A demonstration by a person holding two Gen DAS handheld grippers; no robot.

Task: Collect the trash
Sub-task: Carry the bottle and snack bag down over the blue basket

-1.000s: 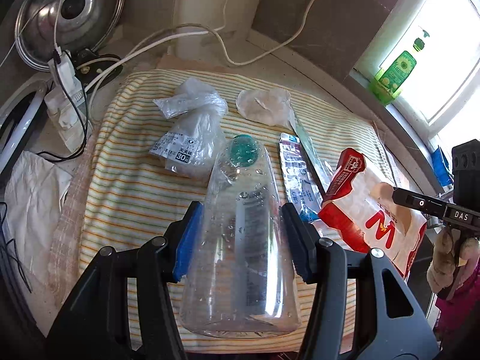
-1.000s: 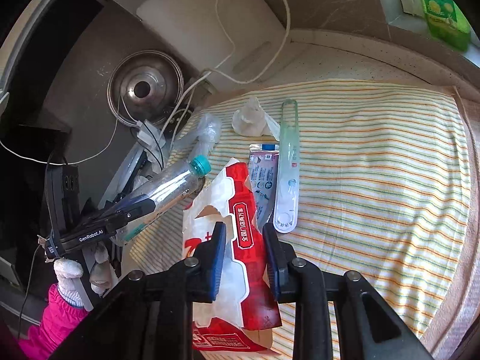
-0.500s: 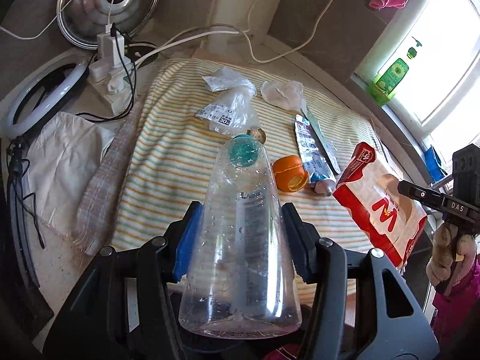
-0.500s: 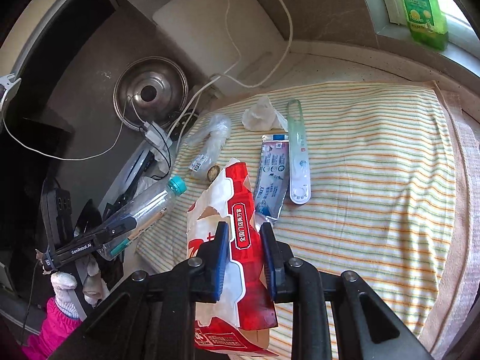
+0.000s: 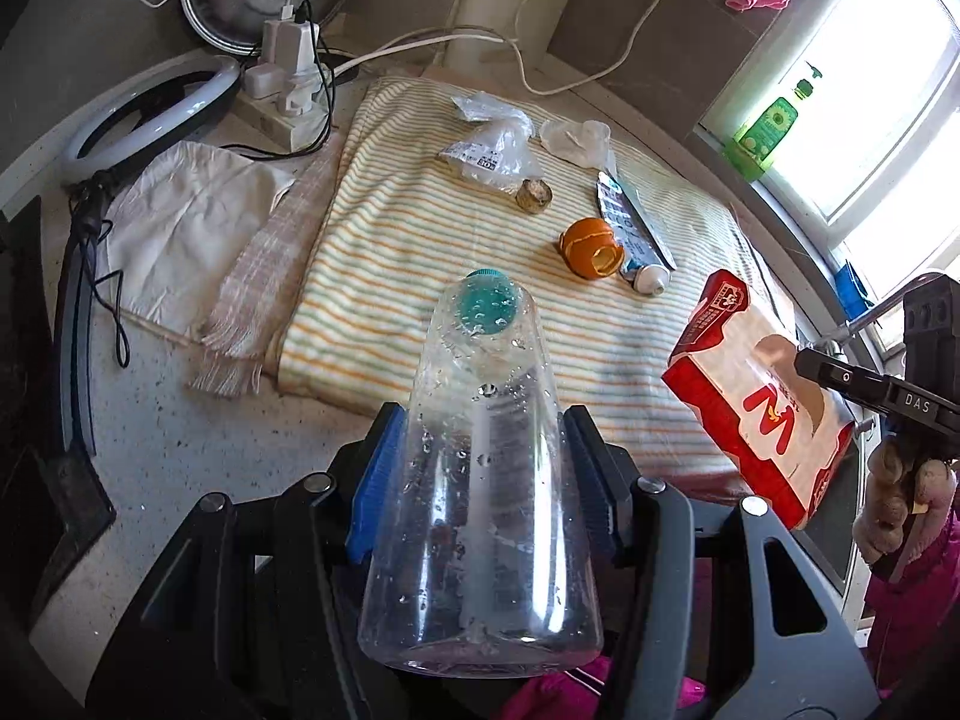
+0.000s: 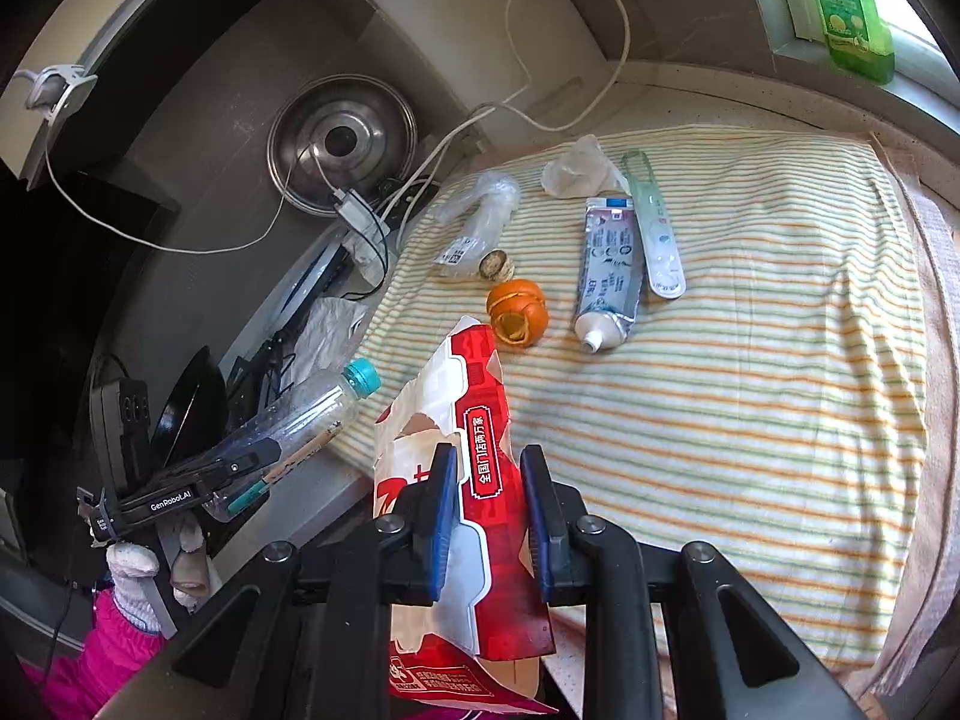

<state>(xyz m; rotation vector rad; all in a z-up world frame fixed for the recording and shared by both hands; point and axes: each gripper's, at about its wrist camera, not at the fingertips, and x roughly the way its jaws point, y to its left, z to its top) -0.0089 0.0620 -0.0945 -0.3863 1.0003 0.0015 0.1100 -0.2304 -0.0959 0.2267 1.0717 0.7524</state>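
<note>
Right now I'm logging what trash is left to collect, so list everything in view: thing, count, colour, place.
plastic bottle: 1, clear with teal cap, gripped in left tongs
paper bag: 1, red and white, gripped in right tongs
orange peel: 1, orange, on cloth
toothpaste tube: 1, silver-blue, beside peel
toothbrush case: 1, clear-white, right of tube
plastic bags: 2, clear, cloth's far edge
round brown scrap: 1, beside the peel
striped cloth: 1, yellow-orange, on counter
metal lid: 1, silver, against the wall
green bottle: 1, windowsill
white cloth: 1, left of striped cloth
left tongs: shut on bottle
right tongs: shut on bag
</note>
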